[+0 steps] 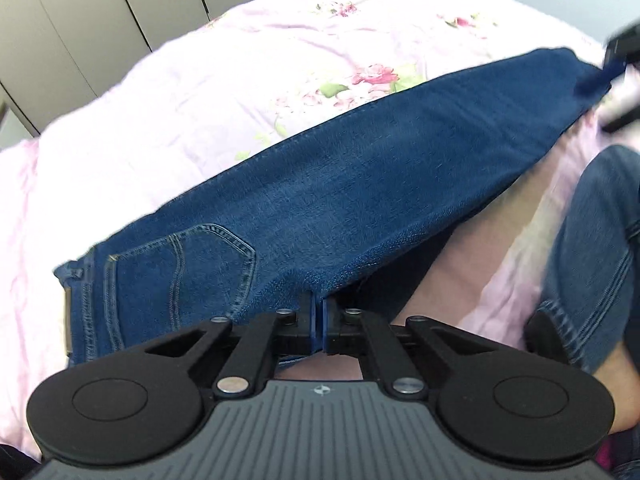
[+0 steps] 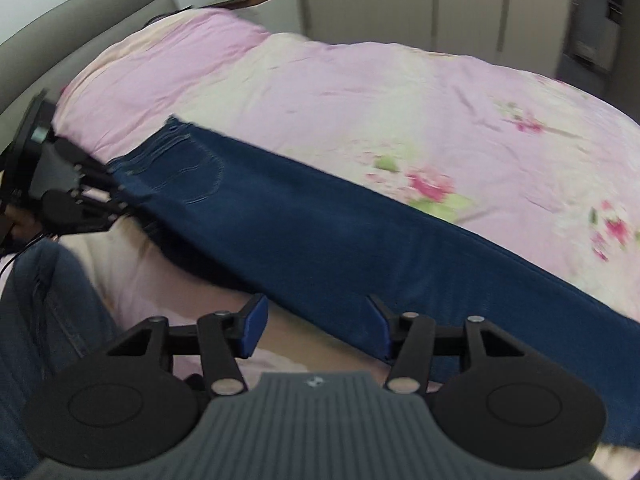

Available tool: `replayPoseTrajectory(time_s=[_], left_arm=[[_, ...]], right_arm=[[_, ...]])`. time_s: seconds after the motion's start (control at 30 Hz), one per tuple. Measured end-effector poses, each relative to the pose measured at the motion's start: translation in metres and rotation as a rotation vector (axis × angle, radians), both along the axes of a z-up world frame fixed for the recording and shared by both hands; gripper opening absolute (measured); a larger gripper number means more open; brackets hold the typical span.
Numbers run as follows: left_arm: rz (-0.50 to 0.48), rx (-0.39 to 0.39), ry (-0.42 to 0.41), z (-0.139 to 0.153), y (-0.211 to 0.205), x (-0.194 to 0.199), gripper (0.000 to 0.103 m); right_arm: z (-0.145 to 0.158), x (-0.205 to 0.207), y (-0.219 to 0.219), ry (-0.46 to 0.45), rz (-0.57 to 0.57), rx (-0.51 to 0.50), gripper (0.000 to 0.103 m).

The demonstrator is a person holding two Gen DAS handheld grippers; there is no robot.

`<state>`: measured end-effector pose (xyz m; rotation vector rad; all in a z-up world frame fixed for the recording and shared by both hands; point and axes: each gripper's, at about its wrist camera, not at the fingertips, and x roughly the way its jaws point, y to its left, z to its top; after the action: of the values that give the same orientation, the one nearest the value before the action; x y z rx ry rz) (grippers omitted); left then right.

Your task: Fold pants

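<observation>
Blue jeans [image 1: 360,184] lie folded lengthwise on the pink floral bedcover [image 1: 200,92], waist and back pocket at the left, leg running to the upper right. My left gripper [image 1: 319,312] is shut on the jeans' near edge by the seat. In the right wrist view the jeans [image 2: 340,232] stretch from the waist at the upper left to the lower right. My right gripper [image 2: 316,322] is open at the near edge of the leg, with its right finger against the cloth. The left gripper also shows there [image 2: 120,202], shut on the jeans.
The bed [image 2: 360,92] fills both views, with a grey headboard [image 2: 80,32] and wardrobe doors [image 1: 100,12] behind. The person's jean-clad leg [image 1: 592,248] is at the bed's near edge. The right gripper's body [image 1: 622,80], blurred, shows at the jeans' far end.
</observation>
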<state>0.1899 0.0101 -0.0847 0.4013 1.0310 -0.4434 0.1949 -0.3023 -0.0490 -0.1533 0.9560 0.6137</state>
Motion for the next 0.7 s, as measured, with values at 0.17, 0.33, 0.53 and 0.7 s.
replayPoseTrajectory(time_s=[0.17,0.33,0.53,0.7], left_arm=[[-0.026,-0.06,0.056,-0.002,0.01,0.0,0.002],[-0.034,-0.118,0.073,-0.005,0.019,0.002,0.002],[-0.064,-0.156,0.102,-0.01,0.025,0.0,0.003],[-0.096,-0.195,0.128,-0.004,0.045,-0.005,0.021]], right_arm=[[-0.028,-0.006,0.09,0.099,0.217,0.103,0.049],[-0.074,-0.009,0.159,0.136,0.334,0.158,0.045],[-0.107,0.008,0.206,-0.015,0.32,0.089,0.045],[-0.119,0.01,0.216,0.04,0.352,0.108,0.01]])
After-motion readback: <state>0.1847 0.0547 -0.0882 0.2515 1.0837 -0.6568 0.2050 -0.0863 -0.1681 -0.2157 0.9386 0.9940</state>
